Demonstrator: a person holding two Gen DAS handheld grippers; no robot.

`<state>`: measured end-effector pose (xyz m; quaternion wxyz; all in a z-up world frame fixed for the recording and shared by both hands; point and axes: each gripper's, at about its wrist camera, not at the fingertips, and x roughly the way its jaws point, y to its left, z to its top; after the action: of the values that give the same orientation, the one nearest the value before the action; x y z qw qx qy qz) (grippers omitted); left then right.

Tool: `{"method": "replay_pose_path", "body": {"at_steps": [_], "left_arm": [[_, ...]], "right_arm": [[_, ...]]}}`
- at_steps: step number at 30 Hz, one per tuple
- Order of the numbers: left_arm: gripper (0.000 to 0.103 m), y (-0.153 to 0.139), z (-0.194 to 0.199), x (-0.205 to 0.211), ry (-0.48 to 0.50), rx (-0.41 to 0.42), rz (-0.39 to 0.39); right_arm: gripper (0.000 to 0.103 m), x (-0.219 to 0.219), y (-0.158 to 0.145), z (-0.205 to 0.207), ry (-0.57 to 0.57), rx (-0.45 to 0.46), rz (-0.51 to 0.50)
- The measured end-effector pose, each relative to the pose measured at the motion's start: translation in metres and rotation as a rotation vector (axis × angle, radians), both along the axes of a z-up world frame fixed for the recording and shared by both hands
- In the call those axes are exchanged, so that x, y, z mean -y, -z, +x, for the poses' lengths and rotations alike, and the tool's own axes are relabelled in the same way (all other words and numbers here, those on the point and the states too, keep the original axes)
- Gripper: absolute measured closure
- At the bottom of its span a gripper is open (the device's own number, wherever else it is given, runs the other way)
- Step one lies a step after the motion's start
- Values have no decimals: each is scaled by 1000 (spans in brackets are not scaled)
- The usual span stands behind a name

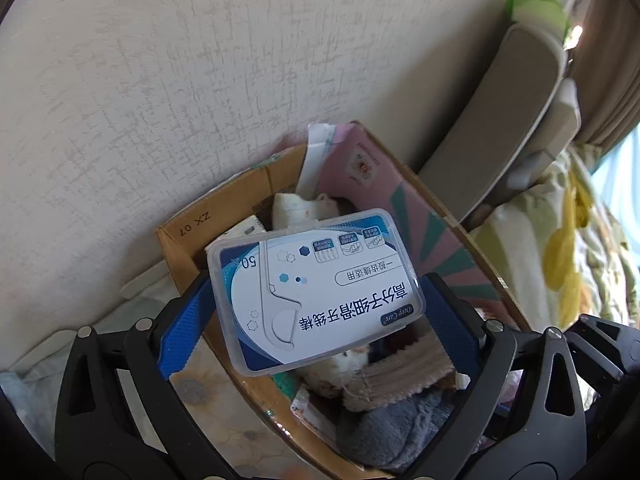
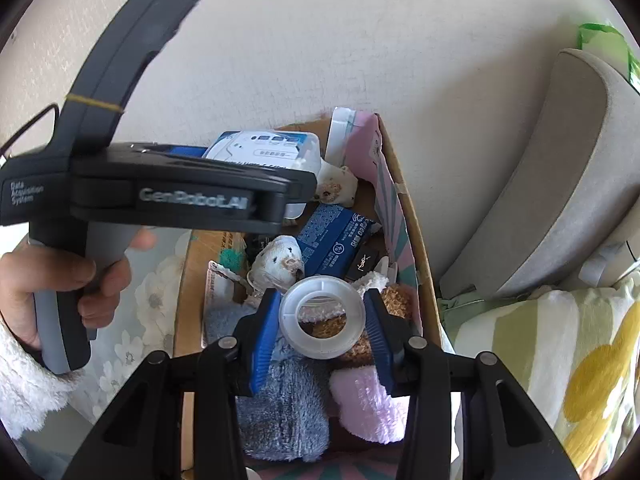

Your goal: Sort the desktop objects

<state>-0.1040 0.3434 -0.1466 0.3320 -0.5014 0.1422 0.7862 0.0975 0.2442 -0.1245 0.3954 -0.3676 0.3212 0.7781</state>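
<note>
Over the cardboard box (image 1: pixel 188 232), your left claw (image 1: pixel 316 300) stands wide around the dental floss pick case (image 1: pixel 316 292), while your right claw (image 2: pixel 322 320) grips a clear tape roll (image 2: pixel 322 318).

Cardboard box (image 2: pixel 404 200) crammed — wall (image 1: pixel 160 80) behind, cushion (image 2: pixel 560 184) right; top open.

Textured off-white wall (image 1: pixel 160 80); grey upholstered headboard (image 2: pixel 568 184) right, floral bedding (image 2: pixel 560 352) below, curtain (image 1: pixel 612 60), daylight.

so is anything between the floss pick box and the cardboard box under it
Nothing visible blocks it. The floss pick box sits between the left hand-held gripper's pads over the open cardboard box, already crowded with soft items.
</note>
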Motion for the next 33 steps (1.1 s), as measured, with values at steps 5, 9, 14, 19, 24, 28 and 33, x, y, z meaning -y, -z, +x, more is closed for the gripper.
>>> {"method": "replay_pose_path", "body": {"at_steps": [5,9,14,19,24,28,33], "left_arm": [[0,-1,-3,2,-10,20,29],[0,-3,1,2,0,-6,18],[0,-5,3,3,4,-5,25],[0,-7,5,3,-1,-9,35],[0,-16,10,11,-12,10,12],[0,-25,14,28,-48,21,25],[0,-41,22,67,-97,-4,36]], "right_arm": [[13,-6,13,-2,17,38,3],[8,-6,16,2,36,16,-10],[1,-2,17,4,40,15,1],[1,1,16,5,43,11,5],[1,3,12,8,67,17,5],[1,5,7,9,86,31,9],[1,14,-5,5,89,26,23]]}}
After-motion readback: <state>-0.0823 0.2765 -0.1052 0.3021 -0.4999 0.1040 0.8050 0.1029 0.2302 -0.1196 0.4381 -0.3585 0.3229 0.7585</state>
